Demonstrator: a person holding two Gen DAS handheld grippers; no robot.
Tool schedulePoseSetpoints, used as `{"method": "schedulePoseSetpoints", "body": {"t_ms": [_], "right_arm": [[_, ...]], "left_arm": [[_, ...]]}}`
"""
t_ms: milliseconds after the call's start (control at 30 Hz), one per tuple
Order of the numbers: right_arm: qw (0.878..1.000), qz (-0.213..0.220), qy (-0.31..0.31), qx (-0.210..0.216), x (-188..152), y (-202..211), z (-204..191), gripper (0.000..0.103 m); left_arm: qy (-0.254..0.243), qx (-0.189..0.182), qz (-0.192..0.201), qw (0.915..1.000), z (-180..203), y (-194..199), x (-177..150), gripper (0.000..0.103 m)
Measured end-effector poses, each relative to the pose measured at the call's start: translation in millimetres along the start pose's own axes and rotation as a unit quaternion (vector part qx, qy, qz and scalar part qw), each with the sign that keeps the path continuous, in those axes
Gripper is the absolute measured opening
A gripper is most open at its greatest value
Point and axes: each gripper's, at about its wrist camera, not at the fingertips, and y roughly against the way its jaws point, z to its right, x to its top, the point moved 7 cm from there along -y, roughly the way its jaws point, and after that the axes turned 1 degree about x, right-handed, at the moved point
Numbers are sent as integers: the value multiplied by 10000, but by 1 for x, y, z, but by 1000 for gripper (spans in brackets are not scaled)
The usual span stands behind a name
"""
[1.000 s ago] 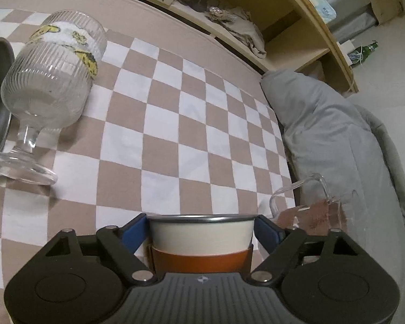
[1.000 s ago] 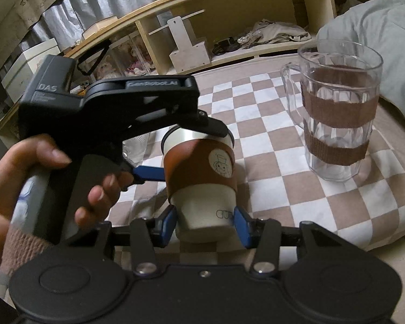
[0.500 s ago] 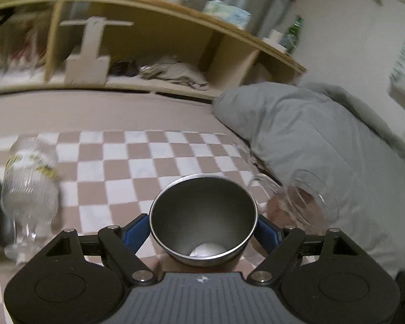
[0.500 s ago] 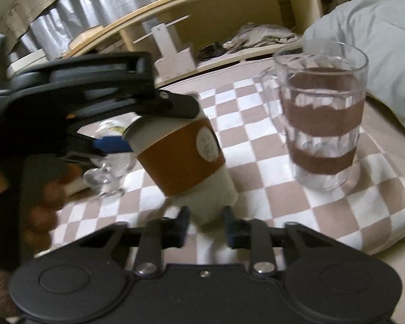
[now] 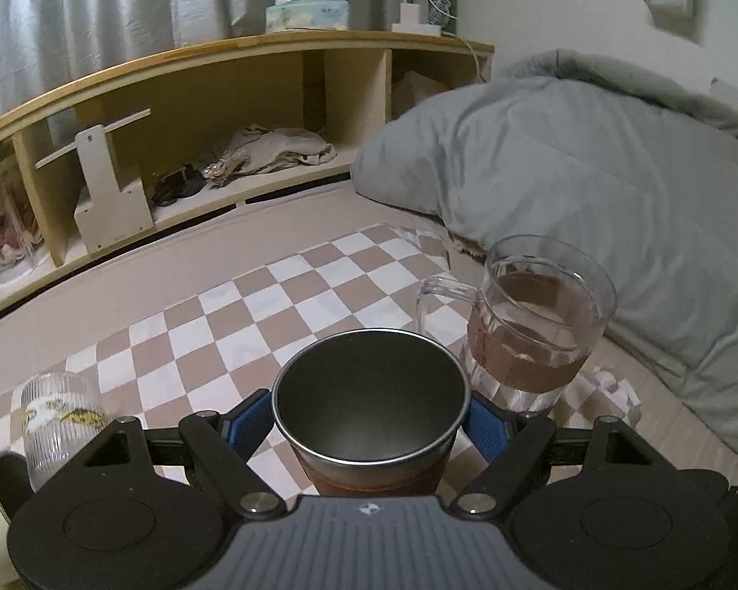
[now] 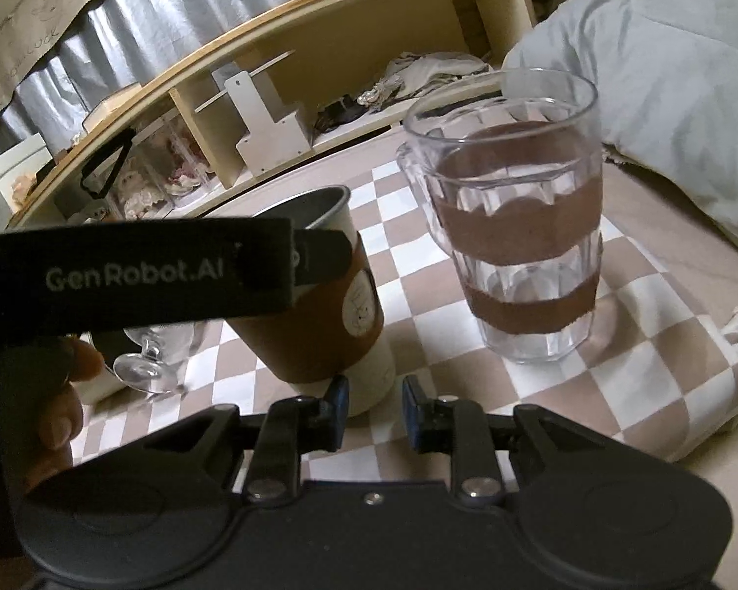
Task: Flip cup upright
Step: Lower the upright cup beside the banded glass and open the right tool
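Where the blue pads press in from either side, the left gripper (image 5: 369,425) is clamped on the cup (image 5: 370,398), just below its metal rim. Cup mouth faces up, slightly tilted; brown sleeve visible beneath the rim, dark inside. From the right wrist view the same cup (image 6: 320,295) leans a little, its pale base down near the checkered cloth (image 6: 615,393); cannot tell if the base touches it. The right gripper (image 6: 373,410) sits just in front of that base, jaws narrowly parted, gripping nothing.

Just right of the cup: a clear glass mug (image 5: 536,324) with brown bands, upright on the cloth. To the left: a ribbed stemmed glass (image 5: 59,423). Behind: a wooden shelf (image 5: 221,113). A grey duvet (image 5: 590,187) lies at right.
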Motion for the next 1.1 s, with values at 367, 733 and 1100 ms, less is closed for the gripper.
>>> {"method": "schedulePoseSetpoints", "body": {"t_ms": [367,733,1100], "right_arm": [[9998,-29,-8,-196,1,-6,9,26],[9997,-94,-9,-221,1,-10,9,26],[9995,69,11,-315,2,11,9,44]], "left_arm": [[77,-122,-120,9998,12,-3,2,83],[18,-196,-189,9996,16,2,1,86],[472,-251,129,9985,2,36,0,94]]}}
